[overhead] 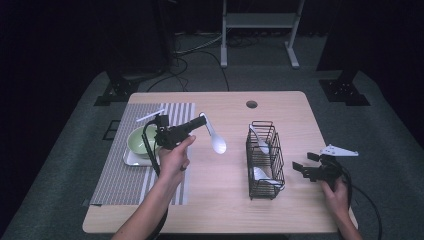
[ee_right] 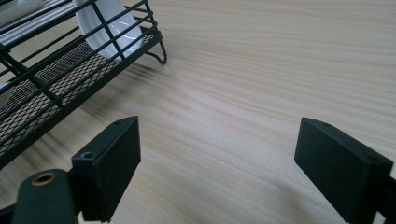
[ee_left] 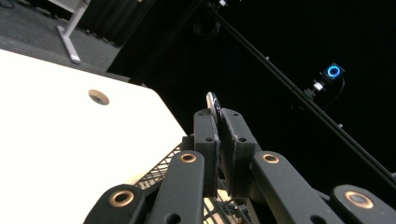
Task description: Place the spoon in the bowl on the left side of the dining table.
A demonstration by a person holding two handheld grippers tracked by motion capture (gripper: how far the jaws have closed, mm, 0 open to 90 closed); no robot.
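Note:
My left gripper (overhead: pixel 201 121) is shut on the handle of a white spoon (overhead: pixel 215 137), held above the table between the placemat and the wire basket (overhead: pixel 265 162); the spoon's bowl hangs down to the right. In the left gripper view the jaws pinch the spoon's thin edge (ee_left: pixel 213 103). Two white spoons (overhead: pixel 260 143) lie in the black wire basket. A green bowl (overhead: pixel 140 140) sits on a white plate at the left. My right gripper (overhead: pixel 303 164) rests open by the table's right edge, nothing between its jaws; its own view shows the gripper (ee_right: pixel 217 161) facing the basket (ee_right: pixel 51 84).
A grey striped placemat (overhead: pixel 120 175) covers the table's left part. A round cable hole (overhead: pixel 251 104) lies near the far edge. A white straw-like stick (overhead: pixel 150 115) lies on the mat behind the bowl. A stand's legs (overhead: pixel 260 30) are on the floor beyond.

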